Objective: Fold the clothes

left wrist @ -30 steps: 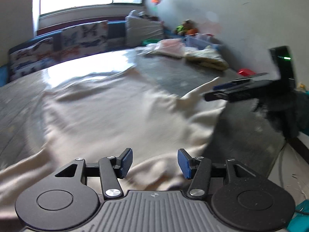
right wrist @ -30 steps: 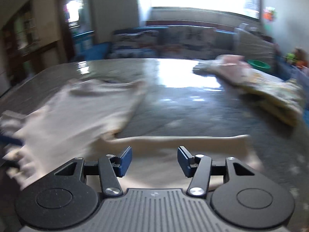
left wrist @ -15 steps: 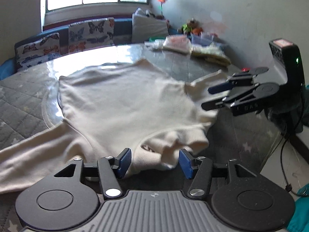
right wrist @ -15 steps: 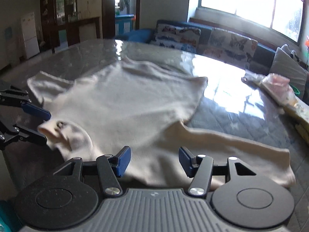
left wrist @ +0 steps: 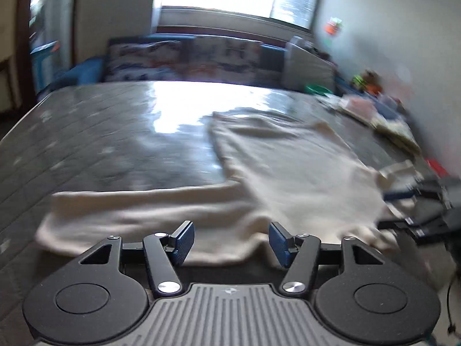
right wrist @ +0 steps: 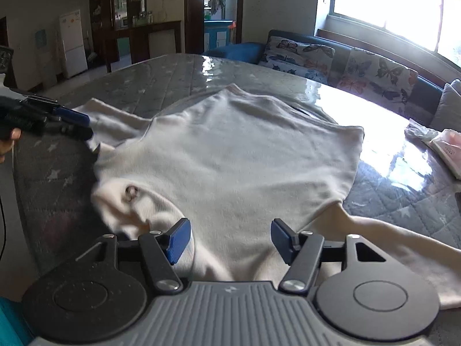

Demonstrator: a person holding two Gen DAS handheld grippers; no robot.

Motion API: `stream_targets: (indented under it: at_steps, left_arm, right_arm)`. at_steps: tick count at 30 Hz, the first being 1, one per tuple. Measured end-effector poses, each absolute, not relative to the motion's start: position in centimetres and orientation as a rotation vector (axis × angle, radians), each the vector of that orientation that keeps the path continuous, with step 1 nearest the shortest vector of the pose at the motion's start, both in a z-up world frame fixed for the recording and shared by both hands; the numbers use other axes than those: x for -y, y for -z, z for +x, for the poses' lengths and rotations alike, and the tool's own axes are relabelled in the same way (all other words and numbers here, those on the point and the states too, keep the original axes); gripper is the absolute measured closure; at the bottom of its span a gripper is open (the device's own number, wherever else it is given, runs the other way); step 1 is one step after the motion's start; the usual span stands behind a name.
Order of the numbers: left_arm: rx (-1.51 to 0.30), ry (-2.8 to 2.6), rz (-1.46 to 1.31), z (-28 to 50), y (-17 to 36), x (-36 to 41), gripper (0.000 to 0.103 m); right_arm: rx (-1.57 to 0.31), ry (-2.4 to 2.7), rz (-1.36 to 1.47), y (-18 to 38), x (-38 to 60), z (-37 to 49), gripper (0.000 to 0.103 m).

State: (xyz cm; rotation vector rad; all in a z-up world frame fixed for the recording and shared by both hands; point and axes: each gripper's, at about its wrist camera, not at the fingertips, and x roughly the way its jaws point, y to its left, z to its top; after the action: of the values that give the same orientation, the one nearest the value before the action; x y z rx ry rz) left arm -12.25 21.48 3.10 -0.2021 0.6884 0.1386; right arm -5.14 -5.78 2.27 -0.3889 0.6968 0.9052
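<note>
We hold the left gripper (left wrist: 230, 241) low at the near edge of the cream sweater (right wrist: 236, 155), jaws wide apart and empty above a soft sleeve. The right gripper (right wrist: 230, 240) hovers over its fuzzy shoulder, equally spread, gripping nothing. The sweater lies flat on the quilted grey table (right wrist: 161, 77).

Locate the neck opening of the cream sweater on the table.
In the right wrist view, the sweater lies spread on the grey quilted table; its neck opening sits at the near-left edge, just ahead of the right gripper's left finger.

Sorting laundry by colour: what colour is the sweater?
Cream-white sweater, clearest in the right wrist view.
</note>
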Motion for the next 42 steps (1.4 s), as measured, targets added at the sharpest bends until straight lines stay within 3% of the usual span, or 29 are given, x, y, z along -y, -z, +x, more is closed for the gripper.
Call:
stream_targets:
  at_steps: [10,24,32,40,42]
  left_arm:
    - [-0.772,-0.422,-0.155,-10.5,-0.2,-29.8,0.043]
    - [-0.749,-0.494,-0.022,-6.8,0.5,-31.1,0.041]
    - [-0.737,-0.537,0.049,-6.1,0.8,-31.3,0.034]
    - [-0.729,-0.574,0.017,-6.3,-0.2,-31.3,0.035]
    - [-0.716,-0.588,-0.01,-7.1,-0.7,-31.5,0.035]
  right_arm:
    - [-0.673,-0.938,-0.394,-2.8,3.9,-5.1,0.04]
    - [-0.727,-1.14,-0.469,-1.3,-0.8,-7.3,0.041]
    - [-0.698,-1.143,-0.517,-1.6,-0.2,-8.2,0.041]
    - [-0.638,-1.124,-0.457,-3.3,-2.6,-7.7,0.041]
    - [-0.625,-1.141,-0.441,-3.5,-3.6,-8.0,0.045]
